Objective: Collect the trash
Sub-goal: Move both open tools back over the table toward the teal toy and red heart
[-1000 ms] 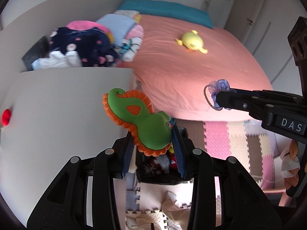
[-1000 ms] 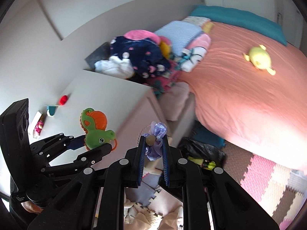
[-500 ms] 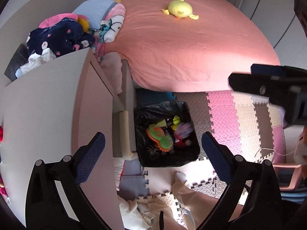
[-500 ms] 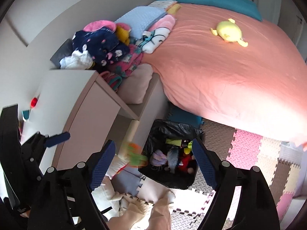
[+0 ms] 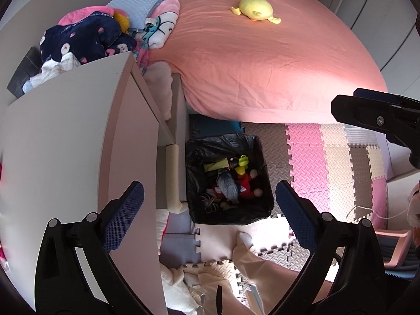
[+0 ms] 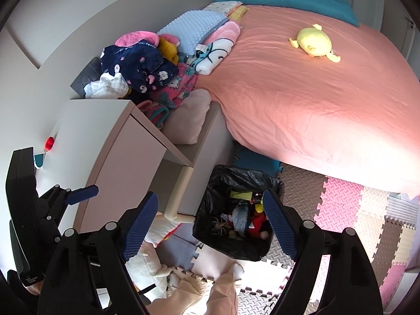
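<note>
A bin lined with a black bag [image 5: 199, 147] [image 6: 218, 183] stands on the floor between the white desk and the bed. It holds several toys, among them a red plush [image 5: 245, 183] [image 6: 257, 223] and a grey striped piece [image 5: 227, 185]. My left gripper [image 5: 207, 199] is open and empty, high above the bin. My right gripper [image 6: 210, 210] is open and empty, also above the bin. The right gripper's finger shows at the right of the left wrist view [image 5: 367, 113], and the left gripper shows at the left of the right wrist view [image 6: 78, 193].
A white desk [image 5: 65, 141] [image 6: 92, 136] stands left of the bin, with a small red object [image 6: 49, 143] on it. A bed with a pink sheet [image 5: 262, 65] carries a yellow plush [image 5: 254, 8] and piled clothes [image 5: 86, 39]. Foam puzzle mats [image 5: 328, 162] cover the floor.
A second ago the left gripper was shut on a green and orange toy and the right on a purple scrunchie. Both opened and the items fell into the bin.
</note>
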`<action>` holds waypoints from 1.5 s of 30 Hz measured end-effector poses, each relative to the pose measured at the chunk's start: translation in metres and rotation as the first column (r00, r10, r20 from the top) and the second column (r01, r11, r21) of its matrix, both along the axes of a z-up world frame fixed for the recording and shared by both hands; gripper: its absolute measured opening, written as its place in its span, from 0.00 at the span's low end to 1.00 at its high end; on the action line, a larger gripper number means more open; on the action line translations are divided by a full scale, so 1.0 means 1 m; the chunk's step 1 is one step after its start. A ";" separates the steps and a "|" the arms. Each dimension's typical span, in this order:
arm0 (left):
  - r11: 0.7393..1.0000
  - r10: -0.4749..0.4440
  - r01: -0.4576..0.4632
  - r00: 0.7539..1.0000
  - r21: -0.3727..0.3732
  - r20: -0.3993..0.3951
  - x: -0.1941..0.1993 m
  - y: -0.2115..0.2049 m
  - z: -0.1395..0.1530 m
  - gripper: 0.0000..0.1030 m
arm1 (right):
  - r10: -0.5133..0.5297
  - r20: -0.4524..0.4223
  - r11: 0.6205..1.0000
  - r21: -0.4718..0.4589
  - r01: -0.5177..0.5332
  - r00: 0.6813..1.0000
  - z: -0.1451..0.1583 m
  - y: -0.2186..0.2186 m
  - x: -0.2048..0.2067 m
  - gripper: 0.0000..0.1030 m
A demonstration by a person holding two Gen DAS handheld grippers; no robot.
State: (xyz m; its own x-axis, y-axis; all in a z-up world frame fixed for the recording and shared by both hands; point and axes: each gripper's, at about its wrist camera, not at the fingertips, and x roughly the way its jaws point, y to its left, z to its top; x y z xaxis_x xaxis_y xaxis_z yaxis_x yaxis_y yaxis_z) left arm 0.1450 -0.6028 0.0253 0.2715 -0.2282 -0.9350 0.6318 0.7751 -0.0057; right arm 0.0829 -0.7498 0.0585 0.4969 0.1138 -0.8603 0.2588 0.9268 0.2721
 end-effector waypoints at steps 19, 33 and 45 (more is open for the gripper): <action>0.975 0.210 -0.208 0.977 -0.074 0.032 0.021 0.074 0.021 0.94 | 0.219 0.083 0.976 -0.011 -0.219 0.972 0.025 0.072 0.054 0.80; 0.934 0.349 -0.343 0.936 -0.102 0.048 0.037 0.180 0.037 0.94 | 0.363 0.107 0.931 -0.011 -0.364 0.926 0.043 0.182 0.098 0.80; 0.845 0.533 -0.522 0.841 -0.120 0.092 0.052 0.295 0.045 0.94 | 0.440 0.091 0.897 0.008 -0.442 0.894 0.038 0.271 0.140 0.80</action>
State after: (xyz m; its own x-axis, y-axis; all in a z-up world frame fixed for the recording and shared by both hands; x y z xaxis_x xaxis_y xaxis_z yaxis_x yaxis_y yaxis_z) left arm 0.1975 -0.3075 0.0698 0.4796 -0.0979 -0.8720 0.1279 0.9909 -0.0409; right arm 0.2232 -0.4789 0.0967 0.4607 0.3612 -0.8108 -0.1996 0.9322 0.3019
